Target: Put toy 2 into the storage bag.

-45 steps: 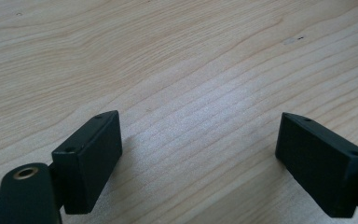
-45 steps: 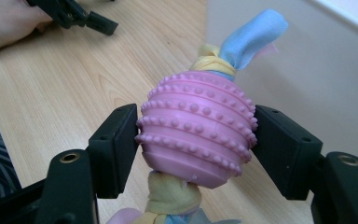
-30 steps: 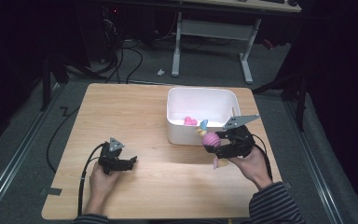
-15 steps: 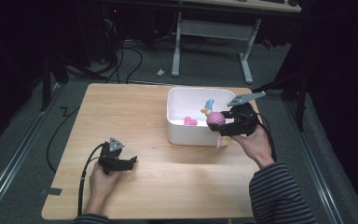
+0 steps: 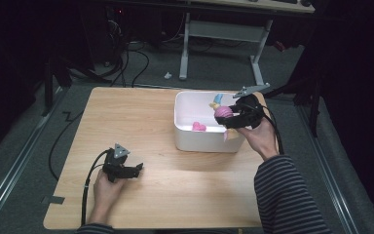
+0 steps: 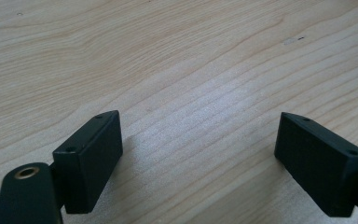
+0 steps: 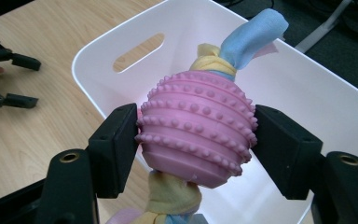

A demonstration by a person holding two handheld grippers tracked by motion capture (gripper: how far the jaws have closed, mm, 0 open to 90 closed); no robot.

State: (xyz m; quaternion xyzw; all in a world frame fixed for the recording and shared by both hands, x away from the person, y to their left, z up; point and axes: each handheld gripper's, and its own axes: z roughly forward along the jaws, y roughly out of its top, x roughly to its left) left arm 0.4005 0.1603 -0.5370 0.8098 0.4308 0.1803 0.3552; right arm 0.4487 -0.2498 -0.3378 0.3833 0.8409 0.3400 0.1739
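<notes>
Dark floor, trailing cables and a desk frame surround the light wooden table [image 5: 175,146] in the high view. Near its front edge, the left gripper [image 5: 137,170] rests low on the wood in the person's left hand [image 5: 104,187]. Farther off, the right gripper [image 5: 222,116] hangs over the white bin [image 5: 202,142], with a small pink item [image 5: 198,126] inside the bin, below and beside it.

From the left gripper view, its jaws stand spread wide over bare wood grain.

From the right gripper view, the jaws pinch a pink studded ball [image 7: 196,133] from both sides, cloth strips [image 7: 256,35] of yellow and blue knotted through it, the bin directly beneath.
</notes>
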